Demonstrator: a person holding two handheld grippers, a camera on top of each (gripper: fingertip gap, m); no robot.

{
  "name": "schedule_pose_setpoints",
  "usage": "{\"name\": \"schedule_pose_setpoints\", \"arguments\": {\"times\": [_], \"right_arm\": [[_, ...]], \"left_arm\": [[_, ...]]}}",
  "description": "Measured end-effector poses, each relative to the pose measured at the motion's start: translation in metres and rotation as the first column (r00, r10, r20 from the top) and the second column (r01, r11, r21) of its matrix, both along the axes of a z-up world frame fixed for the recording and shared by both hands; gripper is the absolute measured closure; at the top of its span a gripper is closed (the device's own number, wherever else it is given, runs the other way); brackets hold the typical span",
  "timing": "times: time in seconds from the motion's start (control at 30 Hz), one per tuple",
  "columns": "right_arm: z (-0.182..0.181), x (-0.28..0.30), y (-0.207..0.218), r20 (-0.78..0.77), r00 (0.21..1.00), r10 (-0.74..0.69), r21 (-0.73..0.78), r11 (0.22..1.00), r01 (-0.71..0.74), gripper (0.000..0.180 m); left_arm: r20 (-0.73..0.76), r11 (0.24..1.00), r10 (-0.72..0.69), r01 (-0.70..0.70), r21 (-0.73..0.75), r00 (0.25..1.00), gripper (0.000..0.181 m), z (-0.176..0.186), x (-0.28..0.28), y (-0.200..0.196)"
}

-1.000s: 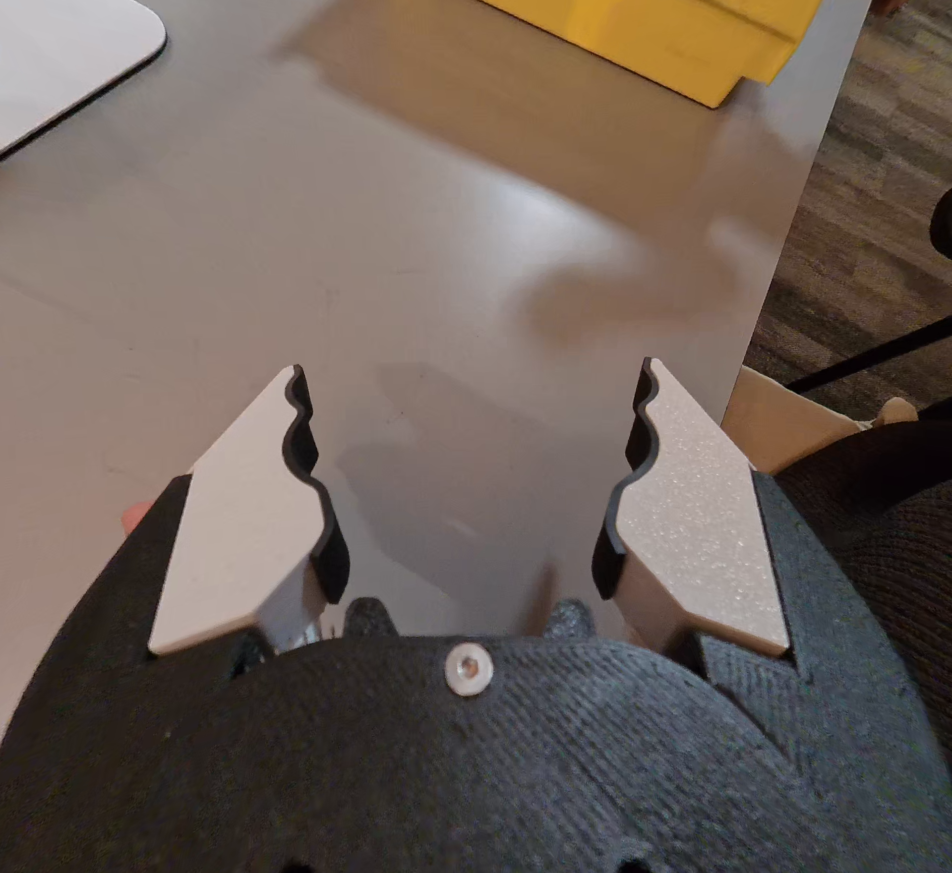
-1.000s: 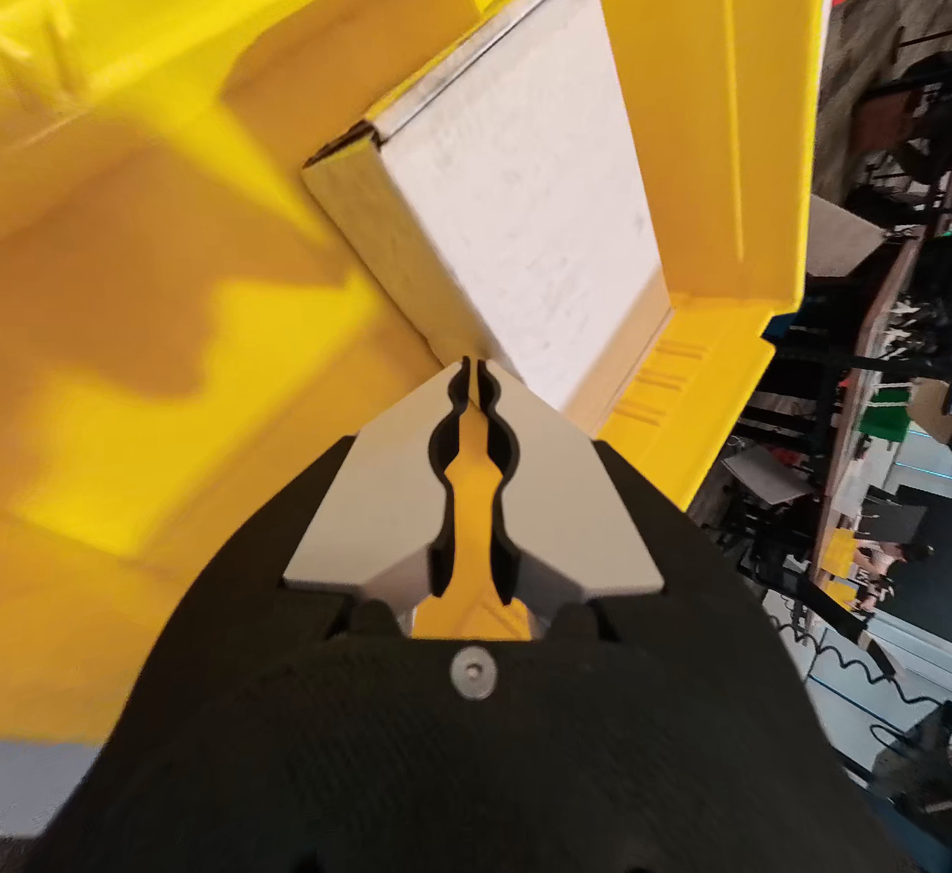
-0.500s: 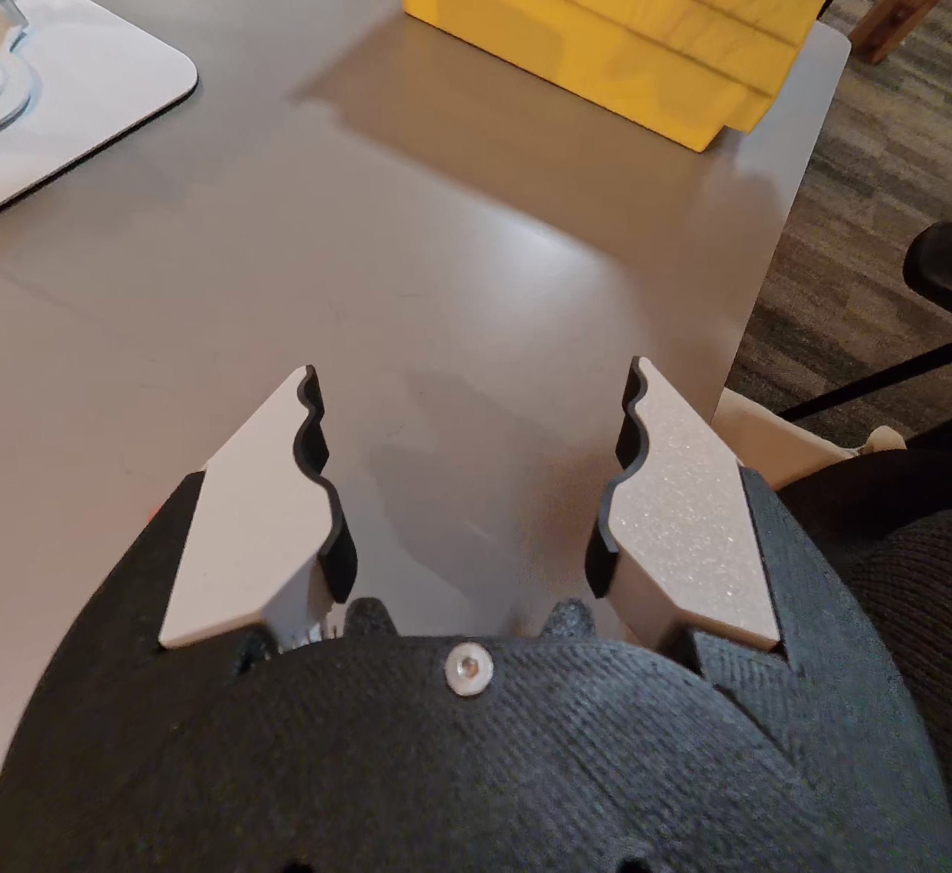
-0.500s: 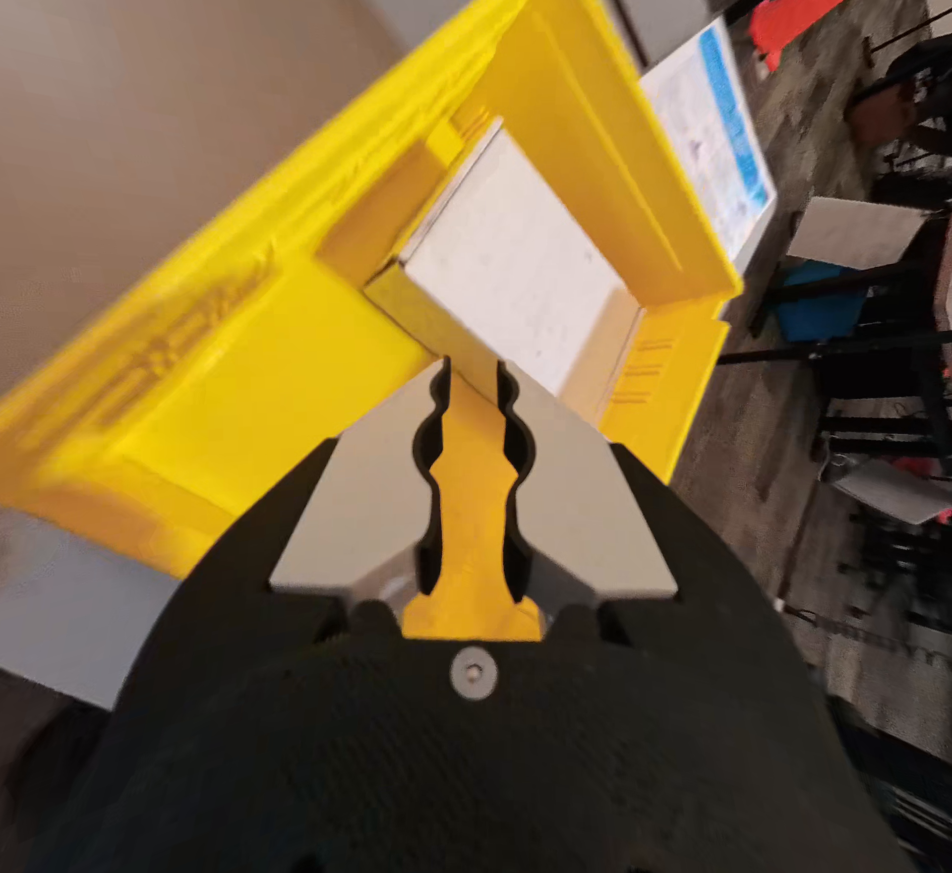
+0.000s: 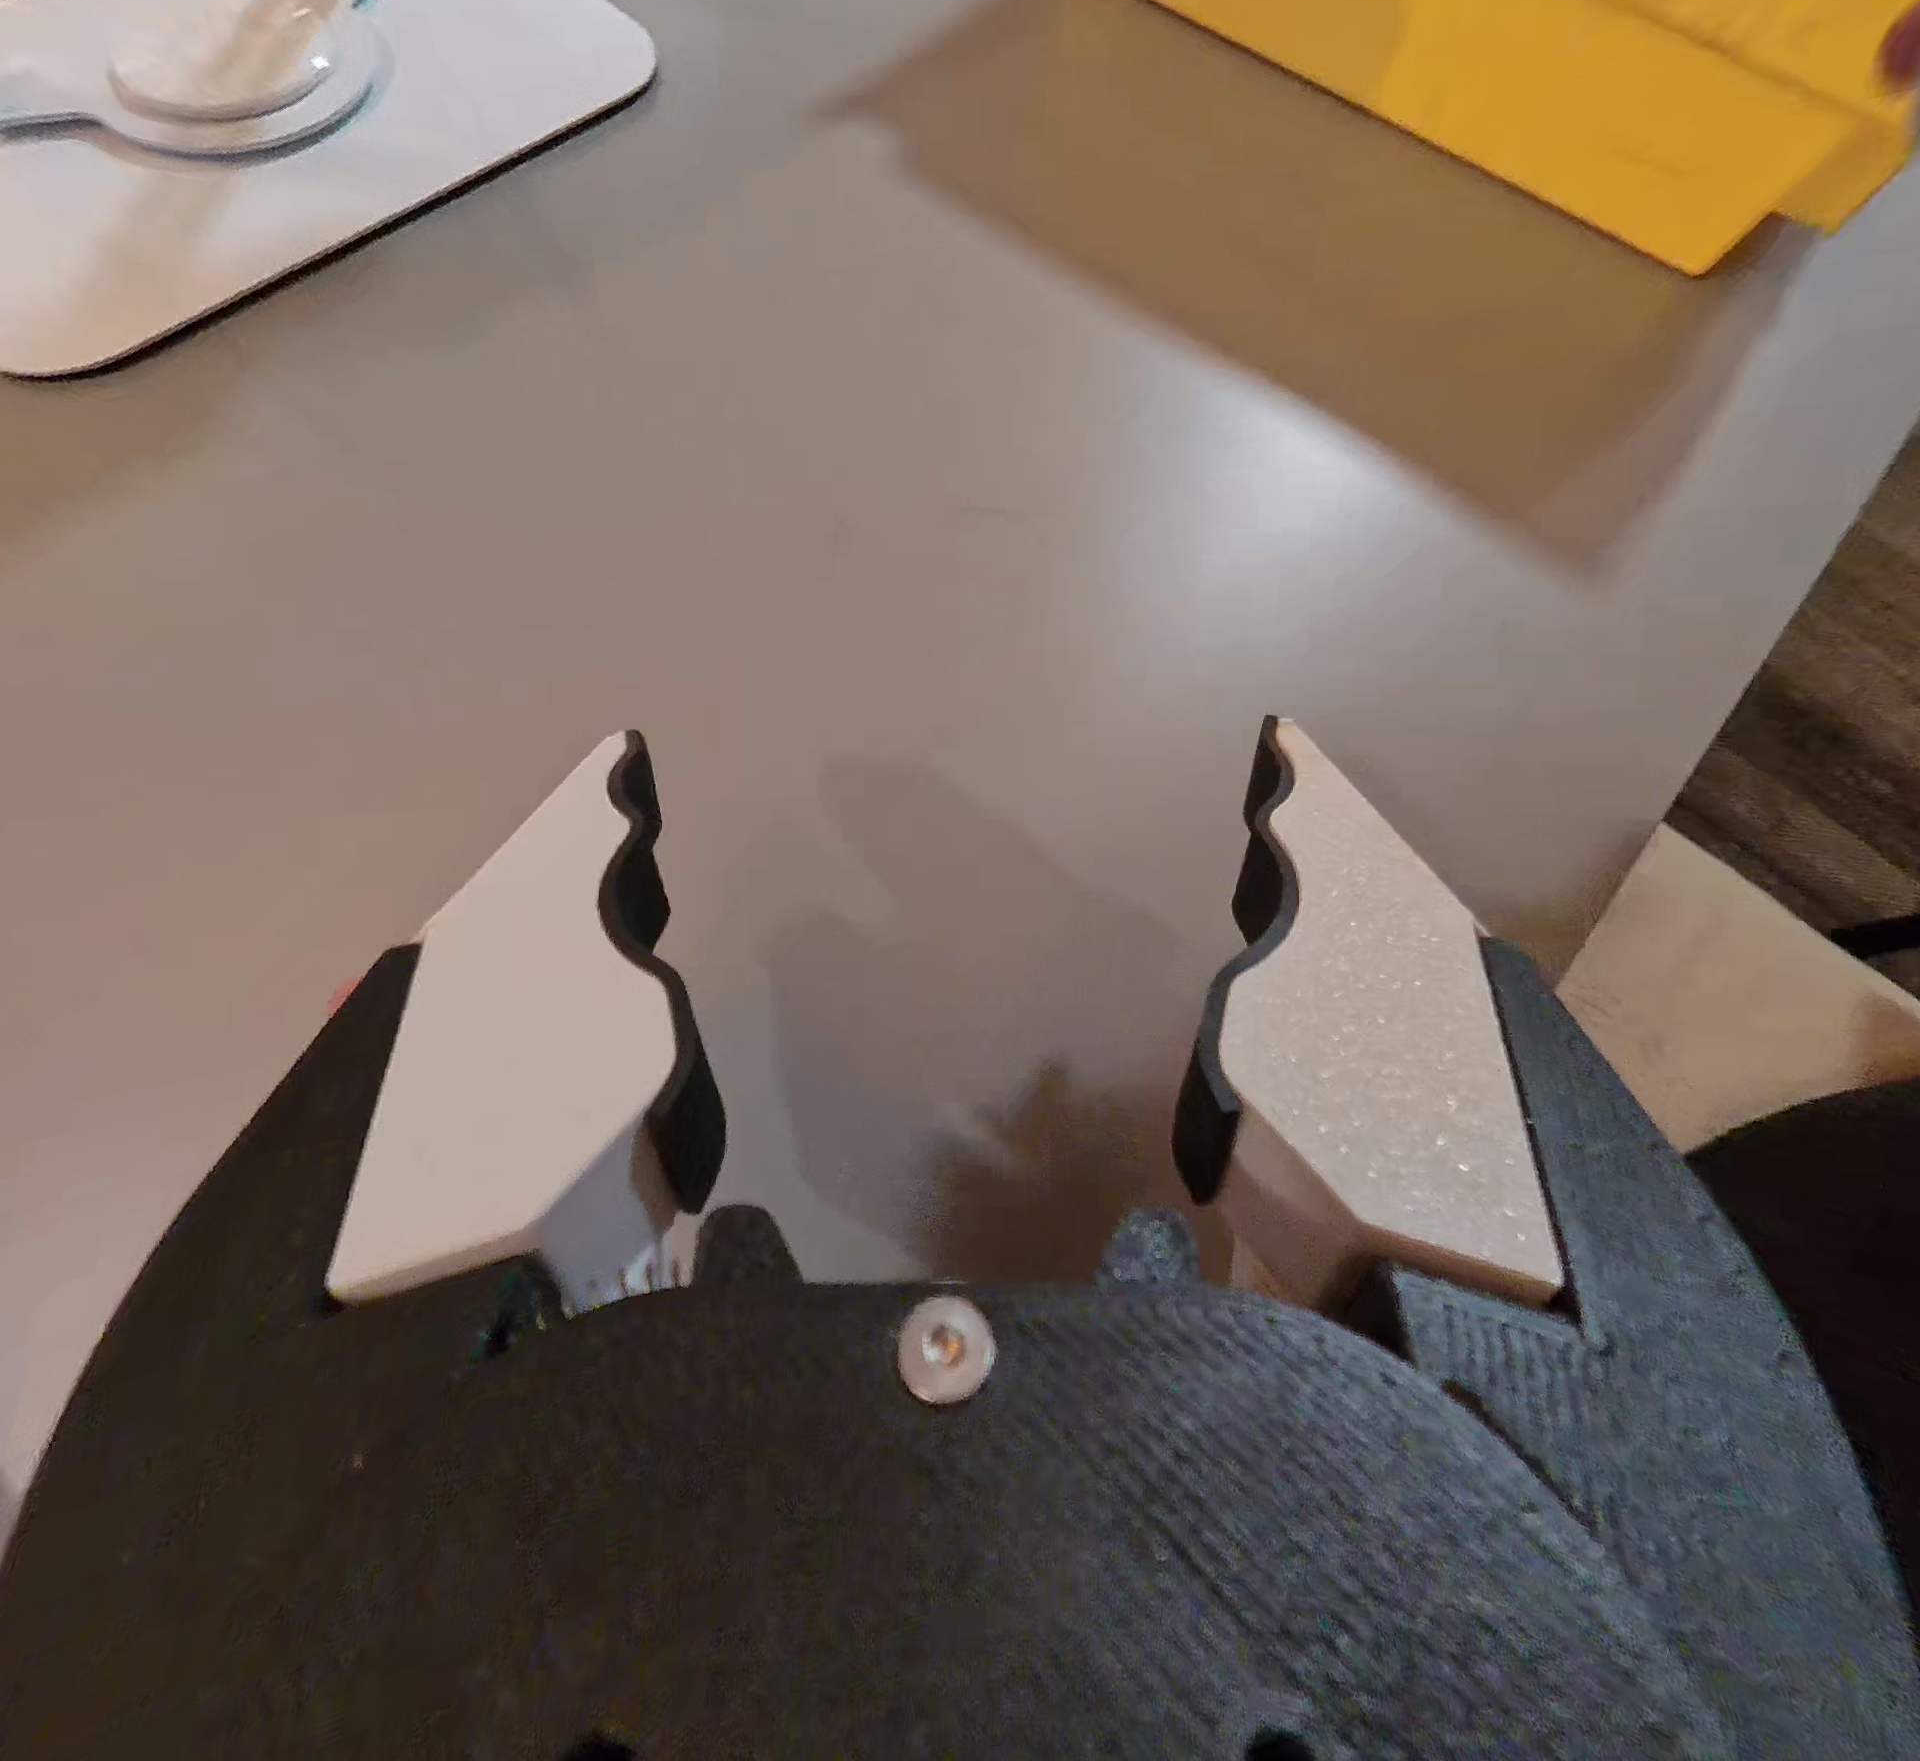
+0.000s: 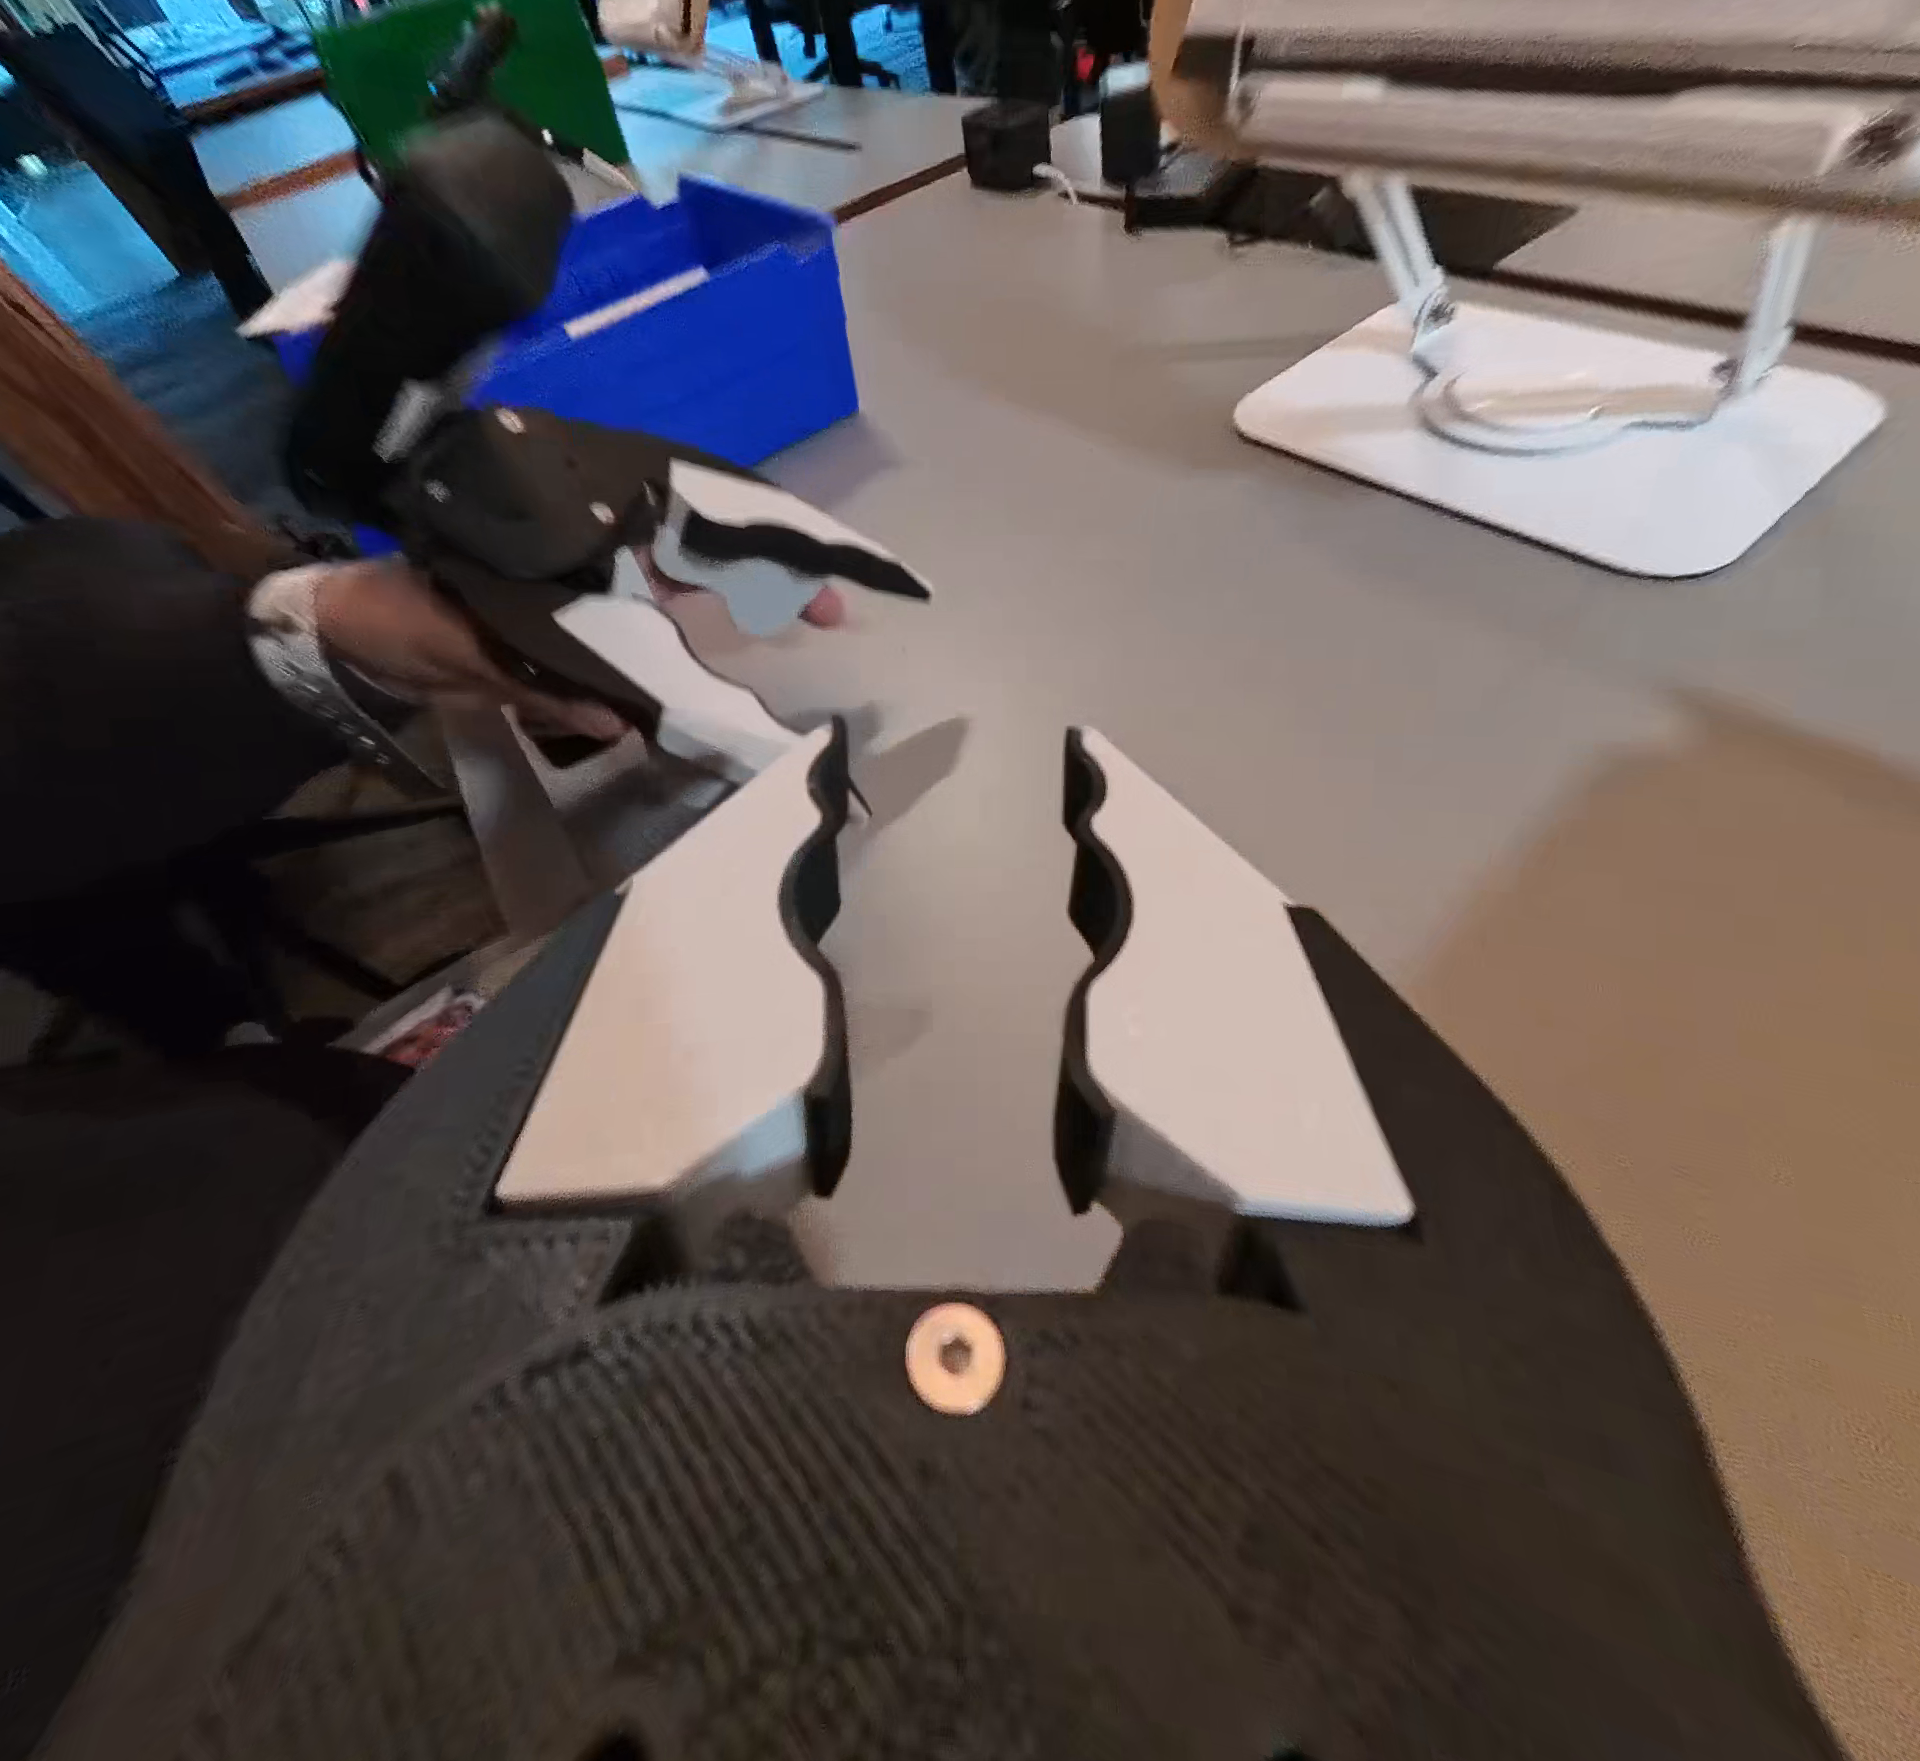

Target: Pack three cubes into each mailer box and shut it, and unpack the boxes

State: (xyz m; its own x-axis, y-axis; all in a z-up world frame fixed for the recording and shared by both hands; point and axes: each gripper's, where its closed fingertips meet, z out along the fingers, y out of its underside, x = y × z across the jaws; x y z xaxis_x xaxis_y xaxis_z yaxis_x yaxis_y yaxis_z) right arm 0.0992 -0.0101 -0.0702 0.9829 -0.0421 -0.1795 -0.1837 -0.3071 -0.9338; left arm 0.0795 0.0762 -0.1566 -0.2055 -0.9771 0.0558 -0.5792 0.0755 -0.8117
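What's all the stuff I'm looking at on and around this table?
Table: one, grey, under everything.
Yellow bin: one, far right corner of the table in the left wrist view.
Blue bin: one, at the table's far left edge in the right wrist view.
Stand: one, white flat base with a wire frame, holding a tilted board.
Green panel: one, behind the blue bin.
Left claw: white fingers, black body, open, empty, above the table.
Right claw: same colours, open, empty.
Hand: one, gripping the left claw.
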Motion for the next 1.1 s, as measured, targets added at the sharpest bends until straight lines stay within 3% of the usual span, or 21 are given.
{"name": "schedule_pose_setpoints", "arguments": {"times": [0.17, 0.3, 0.47, 0.57, 0.63, 0.7, 0.83, 0.97, 1.1], "right_arm": [[-0.065, -0.028, 0.016, 0.023, 0.998, 0.064, -0.116, 0.991, -0.061, 0.136], [-0.07, -0.029, 0.019, 0.082, 0.992, 0.096, -0.133, 0.987, -0.085, 0.137], [-0.078, -0.022, 0.016, 0.06, 0.993, 0.099, -0.129, 0.988, -0.091, 0.141], [-0.075, -0.018, 0.018, 0.012, 0.996, 0.094, -0.11, 0.99, -0.092, 0.142], [-0.075, -0.017, 0.019, -0.01, 0.996, 0.094, -0.109, 0.99, -0.094, 0.142], [-0.077, -0.017, 0.02, -0.016, 0.995, 0.094, -0.12, 0.988, -0.095, 0.142], [-0.081, -0.02, 0.024, 0.021, 0.995, 0.097, -0.149, 0.985, -0.092, 0.142], [-0.088, -0.024, 0.026, 0.065, 0.991, 0.116, -0.194, 0.976, -0.101, 0.142], [-0.09, -0.024, 0.028, 0.064, 0.99, 0.122, -0.203, 0.973, -0.107, 0.142]], "left_arm": [[0.071, 0.994, 0.059, -0.052, -0.1, 0.996, 0.068, 0.021, -0.007, 0.015], [0.111, 0.989, 0.056, -0.039, -0.145, 0.992, 0.063, 0.06, -0.017, 0.037], [0.158, 0.974, 0.026, -0.06, 0.218, 0.987, 0.061, 0.135, -0.059, 0.128], [0.041, 0.939, -0.012, -0.003, 0.343, 0.999, 0.055, 0.157, -0.088, 0.186], [-0.154, 0.916, -0.024, 0.083, 0.392, 0.988, 0.047, 0.141, -0.11, 0.226], [-0.325, 0.901, -0.072, 0.201, 0.385, 0.943, 0.05, 0.114, -0.13, 0.257], [-0.535, 0.86, -0.018, 0.286, 0.423, 0.845, 0.058, 0.06, -0.146, 0.318], [-0.67, 0.843, -0.024, 0.375, 0.385, 0.742, 0.054, 0.023, -0.149, 0.331], [-0.738, 0.762, -0.034, 0.496, 0.418, 0.674, 0.045, 0.002, -0.148, 0.338]]}}
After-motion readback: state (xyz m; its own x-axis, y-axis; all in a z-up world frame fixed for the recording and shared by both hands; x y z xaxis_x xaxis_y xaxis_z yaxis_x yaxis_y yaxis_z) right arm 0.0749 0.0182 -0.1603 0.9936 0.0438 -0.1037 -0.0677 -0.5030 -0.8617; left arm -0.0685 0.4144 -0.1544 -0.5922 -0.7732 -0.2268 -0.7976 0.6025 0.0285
